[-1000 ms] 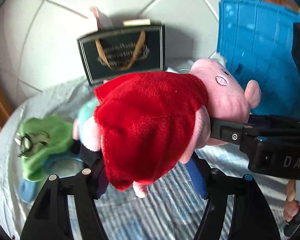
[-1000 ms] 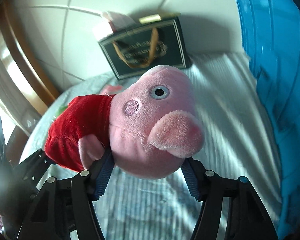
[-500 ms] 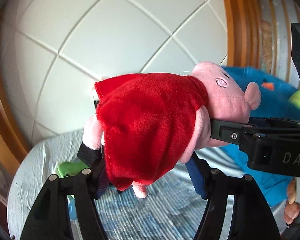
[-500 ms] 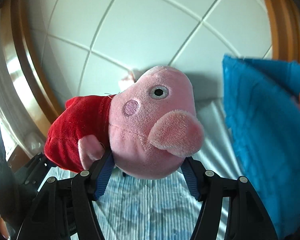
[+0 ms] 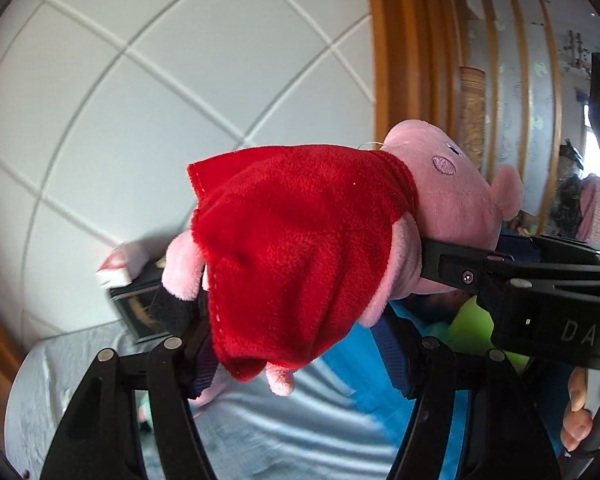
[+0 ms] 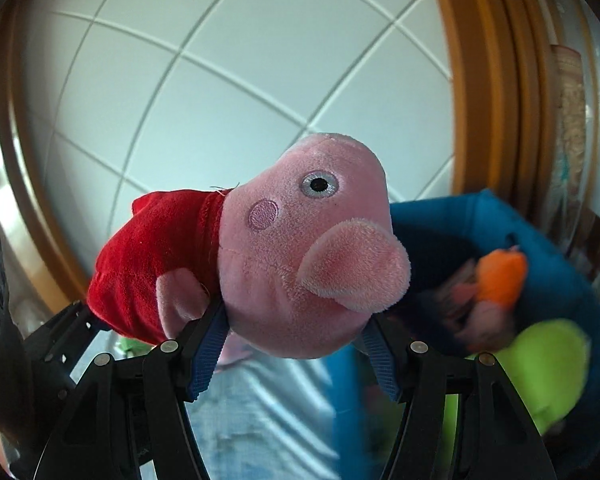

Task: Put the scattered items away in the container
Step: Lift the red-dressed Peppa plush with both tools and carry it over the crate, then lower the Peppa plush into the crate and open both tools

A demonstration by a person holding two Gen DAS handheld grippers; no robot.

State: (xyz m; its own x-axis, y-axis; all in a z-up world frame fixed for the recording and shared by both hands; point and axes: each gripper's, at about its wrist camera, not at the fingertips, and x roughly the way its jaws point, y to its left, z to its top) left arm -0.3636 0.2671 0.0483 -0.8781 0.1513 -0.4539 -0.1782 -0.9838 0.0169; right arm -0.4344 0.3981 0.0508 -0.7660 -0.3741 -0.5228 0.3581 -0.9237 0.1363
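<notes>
Left gripper [image 5: 300, 344] pinches the pig plush [image 5: 300, 240] at the red-dressed body; right gripper [image 6: 292, 344] pinches its head [image 6: 304, 248]. Plush held in the air between both, near the blue bin [image 6: 560, 248], which already holds a green toy [image 6: 548, 368] and an orange one [image 6: 500, 276]. Likely light, soft, squashy, not fragile; fuzzy, so little slip. Body or head gives a good hold.

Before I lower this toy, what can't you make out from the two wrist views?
- Blue bin: floor and near rim hidden by the pig plush; right wrist view, blurred.
- Orange toy and green toy inside: blurred, kind unclear.
- Dark box: left wrist view, mostly behind the plush.
- Left hand-held gripper pads: contact covered by the red dress.
</notes>
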